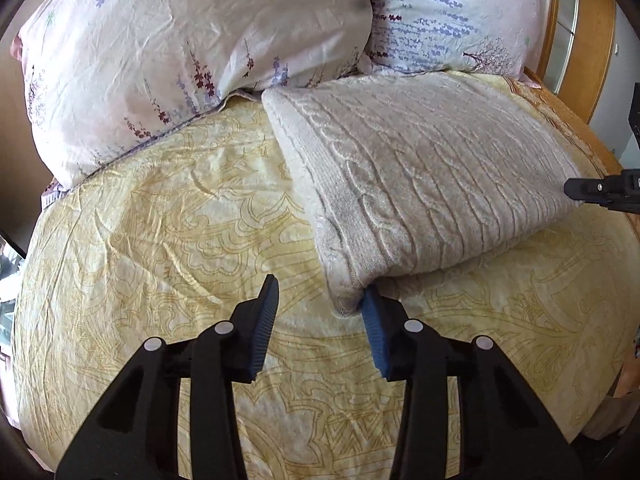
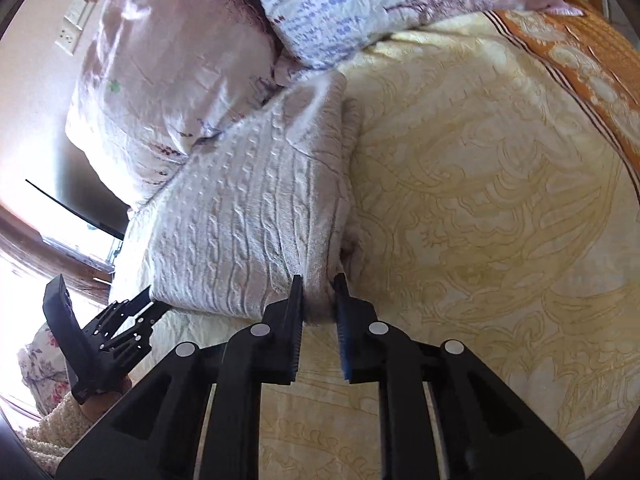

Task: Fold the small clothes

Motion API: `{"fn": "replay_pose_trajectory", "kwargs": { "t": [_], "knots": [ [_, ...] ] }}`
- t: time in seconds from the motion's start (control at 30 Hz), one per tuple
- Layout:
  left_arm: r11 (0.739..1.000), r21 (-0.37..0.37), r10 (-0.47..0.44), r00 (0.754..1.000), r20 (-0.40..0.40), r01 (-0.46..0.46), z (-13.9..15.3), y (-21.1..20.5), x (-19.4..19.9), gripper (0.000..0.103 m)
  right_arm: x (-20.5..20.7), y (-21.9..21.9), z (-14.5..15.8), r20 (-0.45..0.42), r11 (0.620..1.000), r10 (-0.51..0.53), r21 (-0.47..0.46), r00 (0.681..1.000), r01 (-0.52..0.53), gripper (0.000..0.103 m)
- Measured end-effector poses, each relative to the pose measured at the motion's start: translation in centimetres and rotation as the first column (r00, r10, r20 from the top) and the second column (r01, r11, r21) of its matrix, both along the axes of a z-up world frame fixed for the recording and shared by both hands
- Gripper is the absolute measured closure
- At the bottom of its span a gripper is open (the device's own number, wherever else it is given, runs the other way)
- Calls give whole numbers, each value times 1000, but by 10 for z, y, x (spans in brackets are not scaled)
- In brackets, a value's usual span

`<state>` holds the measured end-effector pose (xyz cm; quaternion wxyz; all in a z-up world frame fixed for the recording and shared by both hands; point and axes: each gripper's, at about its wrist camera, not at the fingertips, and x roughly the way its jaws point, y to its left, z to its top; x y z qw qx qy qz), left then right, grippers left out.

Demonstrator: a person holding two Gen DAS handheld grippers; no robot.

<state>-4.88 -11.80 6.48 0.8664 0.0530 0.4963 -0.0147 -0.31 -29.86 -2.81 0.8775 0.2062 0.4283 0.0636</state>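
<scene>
Left wrist view first: the folded cable-knit sweater (image 1: 420, 168) lies on the yellow patterned bedspread (image 1: 160, 240), stretching up and right from the left gripper (image 1: 320, 300). The jaws stand apart. The sweater's near corner sits between them, touching the right pad, but nothing is clamped yet. Two floral pillows (image 1: 180, 52) sit past the sweater's far end, so there's not much room that way. The right gripper (image 1: 588, 190) pokes in at the sweater's right edge.

Right wrist view: the right gripper (image 2: 318, 304) is pinched onto the sweater's (image 2: 248, 216) near corner, fabric bunched between the pads. The sweater's long axis points toward the pillows (image 2: 160, 60). The left gripper (image 2: 136, 312) is at the other near corner.
</scene>
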Motion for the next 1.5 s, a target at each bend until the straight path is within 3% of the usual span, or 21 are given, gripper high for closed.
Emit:
{"fn": "replay_pose_trajectory", "kwargs": {
  "t": [0.1,0.13,0.17,0.2,0.27,0.3,0.37,0.5,0.6,0.77,0.93,1.07,1.13,1.27,1.43,1.5],
  "knots": [
    [998,-51,30,1000,-6,-31,3,6,-1,56,-2,2,5,13,999,0,-34,1000,0,83],
    [997,-70,31,1000,6,-30,8,7,-5,54,-3,4,9,17,998,-4,-65,1000,5,72],
    [996,-88,30,999,32,-27,16,8,-11,44,-7,6,15,39,995,-12,-101,999,16,68],
    [994,-107,31,997,73,-23,27,10,-17,26,-12,7,23,76,991,-21,-129,997,31,66],
    [988,-150,49,981,188,-21,52,13,-31,7,-23,12,39,168,977,-38,-202,985,72,66],
    [986,-166,60,973,223,-22,62,13,-32,3,-26,16,45,200,970,-34,-228,979,80,66],
    [979,-200,79,969,234,-31,72,9,-20,2,-23,25,50,218,965,13,-257,976,45,66],
    [958,-282,99,981,166,-49,65,-10,18,6,-10,47,42,192,951,89,-309,977,-26,66],
    [971,-239,50,990,134,-17,54,-34,32,23,-3,49,31,158,935,89,-354,983,-28,68],
    [971,-234,50,998,27,-43,22,-39,38,33,-2,42,15,88,921,58,-389,994,-19,72],
    [969,-240,58,998,12,-54,16,-37,39,33,-24,55,44,250,901,87,-432,964,31,77],
    [968,-244,58,998,5,-55,14,-37,41,30,-14,57,39,194,907,123,-419,973,-31,77],
    [969,-243,54,999,3,-52,13,-37,44,29,-14,56,32,170,893,94,-450,981,-7,77],
    [967,-250,56,998,-4,-55,12,-36,44,28,-26,44,56,280,896,35,-434,959,94,77],
    [969,-242,50,999,-7,-50,12,-38,45,25,-18,60,50,222,901,146,-432,964,-37,77],
    [969,-242,51,999,-10,-52,11,-38,44,24,-11,63,35,145,891,136,-451,980,-57,77]
  ]
}}
